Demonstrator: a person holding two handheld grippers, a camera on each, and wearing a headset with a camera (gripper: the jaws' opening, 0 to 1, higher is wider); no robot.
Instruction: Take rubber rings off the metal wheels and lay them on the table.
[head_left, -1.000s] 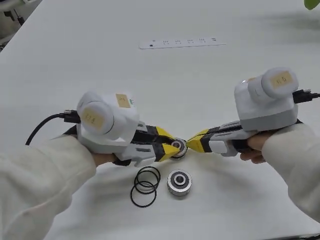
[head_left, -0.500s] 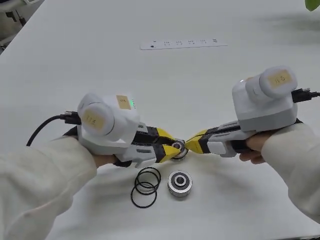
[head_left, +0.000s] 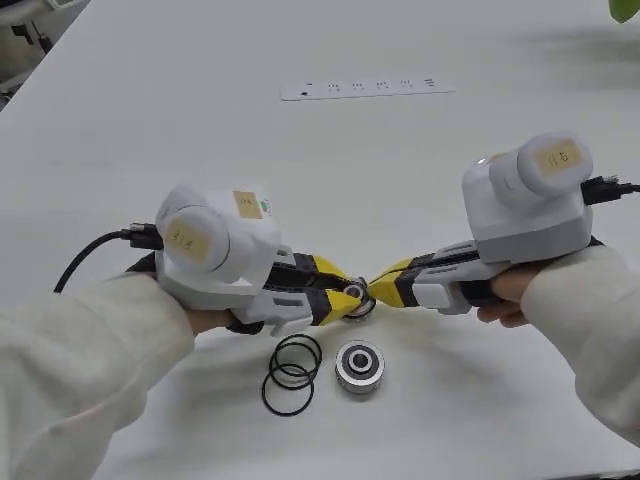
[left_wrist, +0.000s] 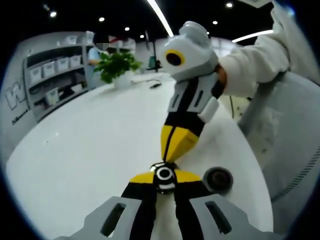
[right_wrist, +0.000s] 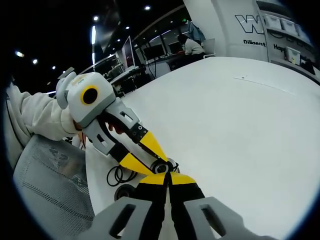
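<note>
My left gripper (head_left: 345, 296) is shut on a small metal wheel (head_left: 354, 293), held just above the white table (head_left: 330, 180). The wheel (left_wrist: 164, 174) sits between the yellow jaw tips in the left gripper view. My right gripper (head_left: 373, 288) comes in from the right, jaws shut, tips against the wheel's rim (right_wrist: 162, 166). Whether the wheel's black rubber ring is pinched between them is too small to tell. A second wheel (head_left: 359, 365) lies flat on the table in front of the grippers. Loose black rubber rings (head_left: 290, 372) lie overlapping to its left.
A flat white strip with dark marks (head_left: 366, 88) lies far back on the table. A black cable (head_left: 90, 255) trails from the left gripper. Shelves and a potted plant (left_wrist: 116, 64) stand beyond the table's far side.
The right gripper has edged left, closing the small gap to the held wheel. The left gripper, the loose rings and the second wheel have stayed put.
</note>
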